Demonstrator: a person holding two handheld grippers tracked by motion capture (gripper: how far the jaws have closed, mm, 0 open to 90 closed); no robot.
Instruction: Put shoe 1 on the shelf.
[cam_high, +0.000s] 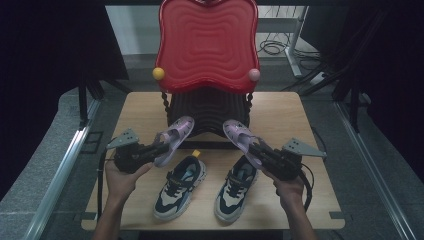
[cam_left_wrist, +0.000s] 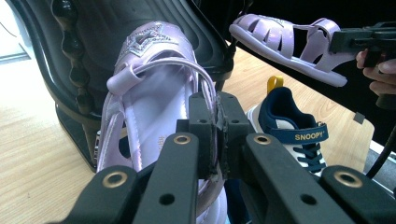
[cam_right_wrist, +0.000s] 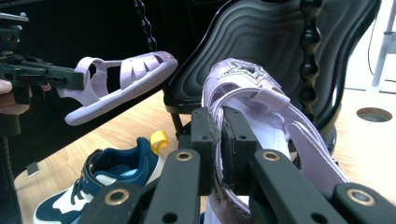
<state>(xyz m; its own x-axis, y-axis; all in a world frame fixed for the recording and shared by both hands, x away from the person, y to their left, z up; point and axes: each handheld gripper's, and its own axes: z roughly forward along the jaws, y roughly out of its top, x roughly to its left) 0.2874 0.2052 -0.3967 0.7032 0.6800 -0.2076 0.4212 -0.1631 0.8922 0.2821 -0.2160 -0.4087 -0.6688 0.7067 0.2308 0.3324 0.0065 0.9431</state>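
Two lilac sandals are held in the air over the table. My left gripper (cam_high: 152, 150) (cam_left_wrist: 215, 135) is shut on the side strap of the left sandal (cam_high: 176, 135) (cam_left_wrist: 149, 84), whose toe points at the black lower shelf (cam_high: 207, 107). My right gripper (cam_high: 261, 151) (cam_right_wrist: 219, 140) is shut on the strap of the right sandal (cam_high: 236, 134) (cam_right_wrist: 252, 88), also toe-first toward that shelf. Each gripper view shows the other sandal (cam_left_wrist: 285, 42) (cam_right_wrist: 121, 79) farther off. Below them, two navy-and-white sneakers (cam_high: 180, 187) (cam_high: 236, 187) stand side by side on the wood.
A red wavy tray (cam_high: 207, 45) with a yellow knob (cam_high: 158, 73) and a pink knob (cam_high: 254, 75) tops the rack at the table's back. The wooden table (cam_high: 280, 112) has bare areas at both sides. Metal rails and cables lie on the floor around.
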